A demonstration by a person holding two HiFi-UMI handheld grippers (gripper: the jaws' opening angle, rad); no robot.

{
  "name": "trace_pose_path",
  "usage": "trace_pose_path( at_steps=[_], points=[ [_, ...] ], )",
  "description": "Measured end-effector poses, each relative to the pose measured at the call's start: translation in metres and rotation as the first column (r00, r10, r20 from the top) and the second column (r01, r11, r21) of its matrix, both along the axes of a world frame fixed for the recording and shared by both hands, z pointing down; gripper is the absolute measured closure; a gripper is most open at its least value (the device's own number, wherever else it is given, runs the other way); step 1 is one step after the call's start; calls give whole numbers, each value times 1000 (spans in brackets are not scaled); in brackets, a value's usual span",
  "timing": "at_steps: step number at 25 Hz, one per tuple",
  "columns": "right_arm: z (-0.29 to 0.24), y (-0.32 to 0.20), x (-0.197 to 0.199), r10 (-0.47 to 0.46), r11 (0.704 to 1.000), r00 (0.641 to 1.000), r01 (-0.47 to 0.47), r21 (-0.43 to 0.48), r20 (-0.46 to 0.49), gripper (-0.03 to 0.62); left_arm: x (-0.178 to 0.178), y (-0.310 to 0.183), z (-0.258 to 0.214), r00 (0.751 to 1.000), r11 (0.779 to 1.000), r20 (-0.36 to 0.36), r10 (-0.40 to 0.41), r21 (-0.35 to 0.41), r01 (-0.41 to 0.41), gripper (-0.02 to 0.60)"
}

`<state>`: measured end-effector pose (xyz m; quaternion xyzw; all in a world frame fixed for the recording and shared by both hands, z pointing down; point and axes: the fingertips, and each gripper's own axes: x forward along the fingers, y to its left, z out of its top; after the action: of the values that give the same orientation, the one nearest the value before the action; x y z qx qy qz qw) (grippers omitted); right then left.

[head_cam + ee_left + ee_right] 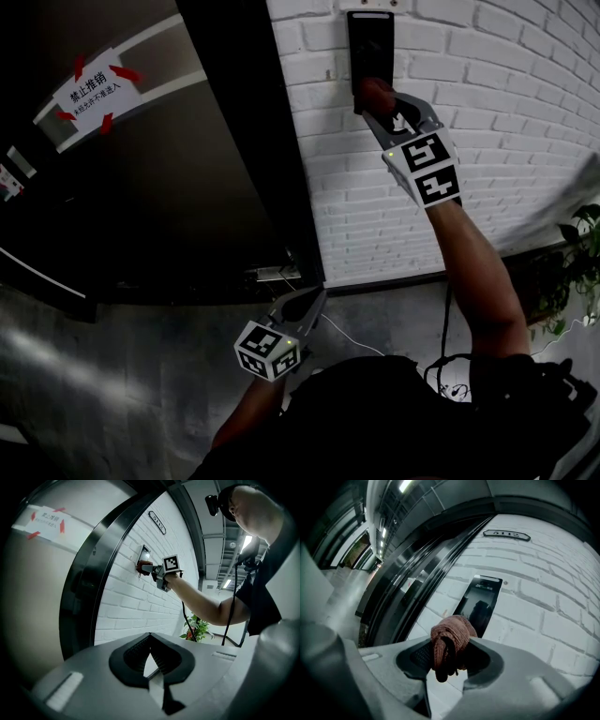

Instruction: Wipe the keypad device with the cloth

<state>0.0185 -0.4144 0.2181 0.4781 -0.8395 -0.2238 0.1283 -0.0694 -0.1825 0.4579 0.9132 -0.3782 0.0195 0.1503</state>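
Observation:
A black glossy keypad device (pixel 369 49) (pixel 480 603) (pixel 145 555) is mounted on the white brick wall (pixel 487 103). My right gripper (pixel 373 101) (pixel 449 654) (pixel 142 567) is shut on a bunched reddish-brown cloth (pixel 451 639) (pixel 372 94), held at the device's lower edge; whether the cloth touches it is unclear. My left gripper (pixel 314 305) (pixel 151 660) hangs low by the dark door frame, jaws together with nothing between them.
A dark door (pixel 141 178) with a white notice (pixel 89 91) fills the left. A green potted plant (pixel 577 258) (pixel 197 627) stands at the right by the wall's foot. A small number plate (pixel 506 535) sits above the device.

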Motion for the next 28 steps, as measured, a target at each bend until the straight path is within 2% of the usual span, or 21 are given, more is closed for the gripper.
trace_pose_path(
  at_steps=[11, 18, 23, 28],
  points=[
    [19, 2, -1, 8, 997, 1000, -8, -71, -5, 450, -6, 5, 0, 1000, 1000, -3, 14, 5, -14, 565],
    [36, 14, 1, 34, 991, 999, -35, -130, -15, 450, -11, 13, 2, 998, 998, -7, 57, 4, -57, 565],
    [55, 45, 3, 48, 985, 999, -50, -165, -15, 450, -12, 22, 4, 993, 993, -15, 118, -11, -118, 565],
    [110, 108, 6, 9, 970, 1000, -2, -244, 29, 450, -13, 28, 13, 984, 984, -6, 178, -19, -178, 565]
  ],
)
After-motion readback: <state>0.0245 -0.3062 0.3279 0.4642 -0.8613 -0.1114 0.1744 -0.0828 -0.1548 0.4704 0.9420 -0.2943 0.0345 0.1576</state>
